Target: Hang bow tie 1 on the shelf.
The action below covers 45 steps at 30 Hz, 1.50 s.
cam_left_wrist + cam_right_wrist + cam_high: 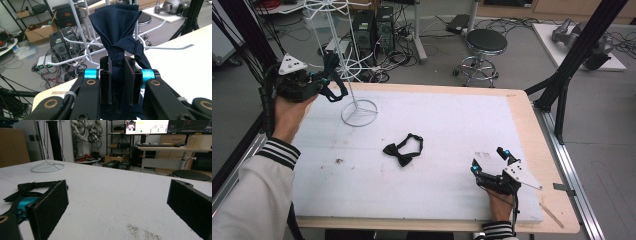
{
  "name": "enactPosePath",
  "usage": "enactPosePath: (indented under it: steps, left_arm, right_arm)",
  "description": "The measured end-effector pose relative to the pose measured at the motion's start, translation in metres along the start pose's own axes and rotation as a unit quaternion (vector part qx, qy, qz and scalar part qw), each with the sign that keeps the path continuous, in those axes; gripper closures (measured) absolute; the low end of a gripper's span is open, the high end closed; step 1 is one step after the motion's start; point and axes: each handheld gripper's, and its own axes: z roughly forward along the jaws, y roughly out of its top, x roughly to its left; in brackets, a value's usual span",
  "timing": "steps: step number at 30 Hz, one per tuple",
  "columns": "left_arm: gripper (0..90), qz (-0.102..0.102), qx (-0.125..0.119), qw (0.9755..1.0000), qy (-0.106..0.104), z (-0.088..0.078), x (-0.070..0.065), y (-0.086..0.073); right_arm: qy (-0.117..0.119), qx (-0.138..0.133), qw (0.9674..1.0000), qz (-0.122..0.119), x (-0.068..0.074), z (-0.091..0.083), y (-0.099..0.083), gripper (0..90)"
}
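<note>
Okay, left gripper (328, 80) was up at the far left corner of the table (532, 150), jaws clamped on a navy bow tie (117, 32). In the left gripper view the cloth bunched between my pads and fanned out above them, strap hanging at its right side. White wire rack (343, 55) stood right beside that gripper, its ring base (359, 112) on the white mat (437, 120). Its thin prongs (172, 47) crossed directly behind the tie, so the wires were the main clutter around it; I couldn't tell whether cloth touched a prong.

Right gripper (490, 161) sat low at the near right of the mat, jaws spread wide with nothing between them. A black bow tie (404, 150) lay flat mid-mat, well apart from both grippers; in the right gripper view it showed behind my left pad (48, 207).

Off the table: a black stool (486, 42) past the far edge, computer towers (372, 27) and cable tangle on the floor behind the rack, and a black frame leg (572, 60) at the far right.
</note>
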Motion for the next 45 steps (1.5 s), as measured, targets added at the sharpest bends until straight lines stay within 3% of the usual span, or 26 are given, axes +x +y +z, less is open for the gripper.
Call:
enactPosePath:
  steps: [5, 20, 27, 37, 45]
  left_arm:
    - [76.9, 0.008, 0.002, 1.0, 0.001, 0.001, -0.003, 0.001]
    - [73.8, 0.004, 0.012, 0.9999, -0.004, 0.003, -0.004, 0.0]
    - [59.8, 0.002, 0.012, 0.9999, 0.001, 0.002, -0.004, 0.001]
    - [51.3, -0.001, -0.006, 1.0, 0.0, -0.005, -0.004, 0.003]
    - [28.6, 0.004, -0.044, 0.9988, -0.024, -0.017, -0.005, 0.005]
  right_arm:
    - [0.0, 0.0, 1.0, 0.001, 0.0, 0.0, 0.0, 2.9]
    - [0.0, 0.0, 1.0, 0.0, 0.0, 0.0, 0.0, 2.9]
    - [0.0, -0.002, 1.0, 0.0, 0.0, 0.0, 0.0, 2.9]
    - [0.0, -0.002, 1.0, -0.002, 0.0, 0.0, 0.0, 2.9]
    - [0.0, 0.0, 1.0, 0.001, 0.0, 0.0, 0.0, 2.9]
